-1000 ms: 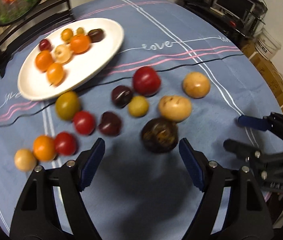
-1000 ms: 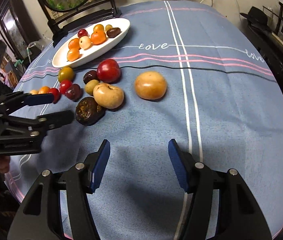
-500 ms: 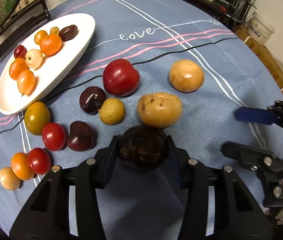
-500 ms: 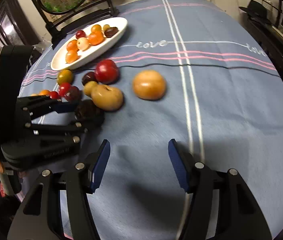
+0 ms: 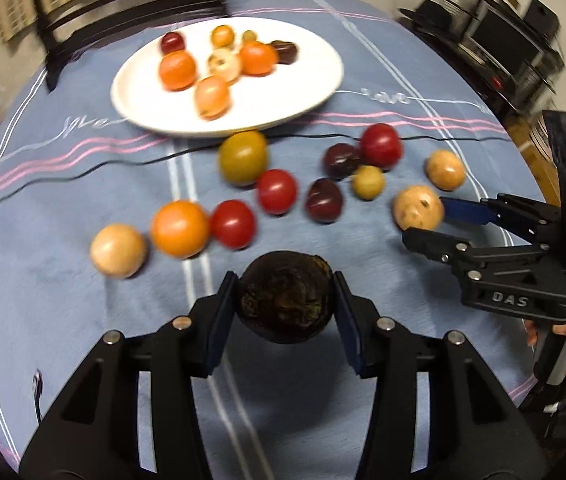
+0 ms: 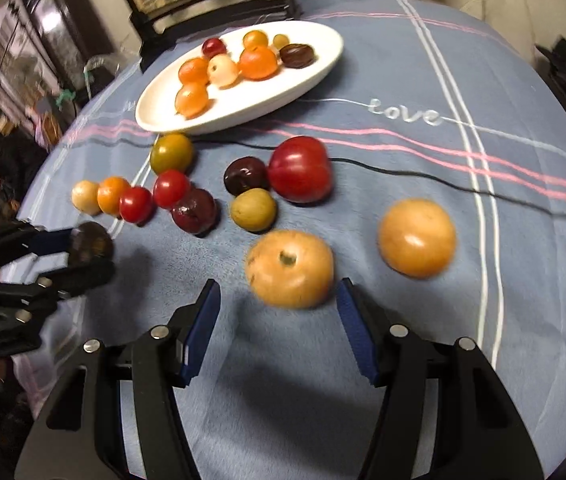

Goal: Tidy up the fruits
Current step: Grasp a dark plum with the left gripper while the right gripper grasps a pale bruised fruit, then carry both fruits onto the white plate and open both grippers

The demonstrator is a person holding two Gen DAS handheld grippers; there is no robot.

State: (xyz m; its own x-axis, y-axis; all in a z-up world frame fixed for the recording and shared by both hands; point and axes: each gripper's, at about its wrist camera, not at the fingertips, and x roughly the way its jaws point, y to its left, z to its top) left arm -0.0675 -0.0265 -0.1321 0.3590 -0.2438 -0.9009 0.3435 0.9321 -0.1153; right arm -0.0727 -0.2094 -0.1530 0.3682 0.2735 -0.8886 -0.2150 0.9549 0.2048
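Left gripper [image 5: 285, 300] has its blue pads pressed to both sides of a dark, wrinkled brown fruit [image 5: 285, 298], which hangs clear above the blue tablecloth [image 5: 63, 300] with its shadow on the cloth beneath; from the right wrist camera that same fruit [image 6: 92, 242] shows pinched at the tip of the left tool, out at the left edge. Right gripper [image 6: 279, 300] is spread wide, nothing between the pads, with a tan, stem-dimpled fruit [image 6: 289, 268] lying on the cloth just ahead of its fingertips, seemingly not touched. Beside that one, to the right, sits a rounder orange-yellow fruit [image 6: 417, 237], apart from the rest. Further back, a big red tomato [image 6: 300, 169] touches a dark plum-coloured fruit [image 6: 246, 175], with a small olive-yellow fruit [image 6: 253, 209] just in front of them. A loose row of small red, orange and pale tomatoes runs off to the left. Beyond them all, the white oval plate [image 6: 315, 68] carries a cluster of orange, pale and dark small fruits toward its far side, its near half bare.
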